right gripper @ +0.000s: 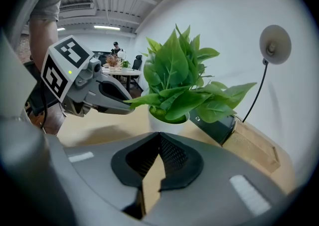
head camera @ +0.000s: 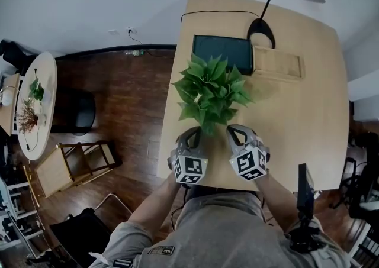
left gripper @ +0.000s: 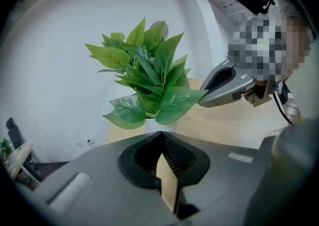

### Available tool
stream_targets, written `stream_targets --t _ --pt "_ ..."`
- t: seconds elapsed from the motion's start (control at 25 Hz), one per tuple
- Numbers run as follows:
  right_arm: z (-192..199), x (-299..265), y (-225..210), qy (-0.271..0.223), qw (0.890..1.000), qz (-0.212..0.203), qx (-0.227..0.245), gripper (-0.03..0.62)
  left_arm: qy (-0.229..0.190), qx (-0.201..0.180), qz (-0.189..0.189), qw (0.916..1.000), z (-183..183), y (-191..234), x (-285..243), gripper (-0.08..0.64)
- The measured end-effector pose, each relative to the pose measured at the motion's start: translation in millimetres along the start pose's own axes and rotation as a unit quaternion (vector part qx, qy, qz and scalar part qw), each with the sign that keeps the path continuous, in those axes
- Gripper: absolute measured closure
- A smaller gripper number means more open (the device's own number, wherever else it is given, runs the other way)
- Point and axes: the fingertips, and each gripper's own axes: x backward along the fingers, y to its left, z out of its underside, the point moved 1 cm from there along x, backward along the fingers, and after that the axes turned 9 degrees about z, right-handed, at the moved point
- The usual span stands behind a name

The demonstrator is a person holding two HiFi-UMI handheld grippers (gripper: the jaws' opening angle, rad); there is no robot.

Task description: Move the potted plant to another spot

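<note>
While leaves (head camera: pixel 210 89) hide the pot (right gripper: pixel 166 123) in my head view, the right gripper view shows it, white, on the table (head camera: pixel 296 119). Left gripper (head camera: pixel 193 133) and right gripper (head camera: pixel 234 132): jaws closed, empty.

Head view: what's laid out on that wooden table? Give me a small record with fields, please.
Surface: pale wooden table
Plant: leafy green plant in a white pot, upright, mid-table
Behind plant: black rectangular screen; shallow wooden tray; black desk lamp
Left hand-held gripper: shut, empty, near the plant
Right hand-held gripper: shut, empty, near the plant
</note>
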Motion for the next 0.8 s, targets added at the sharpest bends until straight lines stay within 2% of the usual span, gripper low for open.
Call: stream_targets --t 0.44,0.8 --pt "20.9 -24.7 -0.8 0.009 1.0 -0.021 -0.009 0.586 -0.001 0.015 -0.004 0.9999 18.9 18.7 -18.6 0.56" --pt "35.2 -48.0 -13.1 0.015 1.0 -0.023 -0.011 0.584 0.003 0.02 -0.006 0.9998 32.6 37.5 -33.3 0.56"
